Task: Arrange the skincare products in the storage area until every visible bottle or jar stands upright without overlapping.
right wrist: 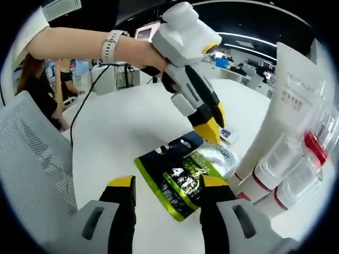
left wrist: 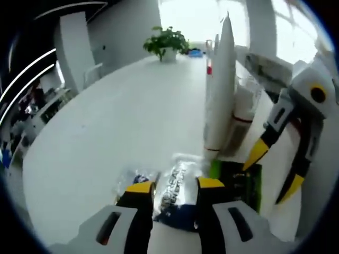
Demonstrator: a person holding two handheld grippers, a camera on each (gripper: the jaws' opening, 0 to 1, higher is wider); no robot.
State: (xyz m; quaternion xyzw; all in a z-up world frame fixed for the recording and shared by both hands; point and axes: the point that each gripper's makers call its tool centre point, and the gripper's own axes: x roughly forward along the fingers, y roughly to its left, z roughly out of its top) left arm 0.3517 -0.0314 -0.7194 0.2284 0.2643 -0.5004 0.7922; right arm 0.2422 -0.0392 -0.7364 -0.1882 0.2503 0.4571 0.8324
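A silver and blue sachet (left wrist: 176,197) lies on the white table (left wrist: 122,116), and my left gripper (left wrist: 176,186) is shut on it. In the right gripper view the same left gripper (right wrist: 209,129) pinches the sachet (right wrist: 223,153) from above. A green and black packet (right wrist: 177,182) lies flat between the jaws of my open right gripper (right wrist: 167,182). In the left gripper view that right gripper (left wrist: 274,170) hovers open over the packet (left wrist: 241,182). A tall white tube (left wrist: 220,84) stands upright beside clear bottles with red bands (right wrist: 288,169).
A potted plant (left wrist: 167,42) stands at the table's far end. A mesh chair back (right wrist: 32,159) is close on the left of the right gripper view. A person's hand with a wristwatch (right wrist: 111,46) holds the left gripper. Desks and people fill the office behind.
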